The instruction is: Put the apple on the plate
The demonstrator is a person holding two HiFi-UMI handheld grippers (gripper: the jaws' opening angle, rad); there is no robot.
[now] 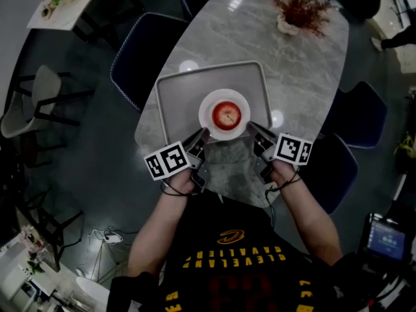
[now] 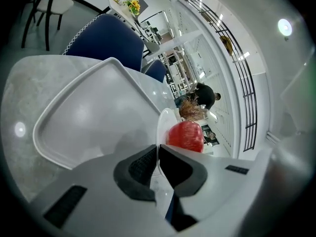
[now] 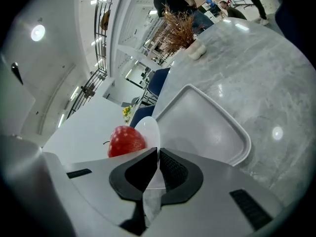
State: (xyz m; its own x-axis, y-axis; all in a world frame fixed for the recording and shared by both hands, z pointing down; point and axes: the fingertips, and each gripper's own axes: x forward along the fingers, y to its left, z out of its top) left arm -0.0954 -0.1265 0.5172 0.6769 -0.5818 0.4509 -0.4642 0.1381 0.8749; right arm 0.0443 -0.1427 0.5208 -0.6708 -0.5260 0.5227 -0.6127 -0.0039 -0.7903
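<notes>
A red apple [image 1: 227, 115] lies in the middle of a white plate [image 1: 208, 103], which is over a grey tray [image 1: 175, 86] on the marble table [image 1: 305, 77]. My left gripper [image 1: 203, 134] is shut on the plate's near-left rim, and my right gripper [image 1: 252, 130] is shut on its near-right rim. In the left gripper view the plate [image 2: 165, 122] runs edge-on between the pads of the gripper [image 2: 158, 158], with the apple [image 2: 186, 136] just beyond. The right gripper view shows the same: plate [image 3: 149, 130], gripper [image 3: 158, 162], apple [image 3: 126, 141]. Whether the plate rests on the tray I cannot tell.
A potted dried plant [image 1: 299, 8] stands at the table's far end. Blue chairs [image 1: 146, 51] flank the table on the left and on the right [image 1: 361, 112]. The table's near edge is just below my grippers. People stand far off by the plant [image 3: 180, 31].
</notes>
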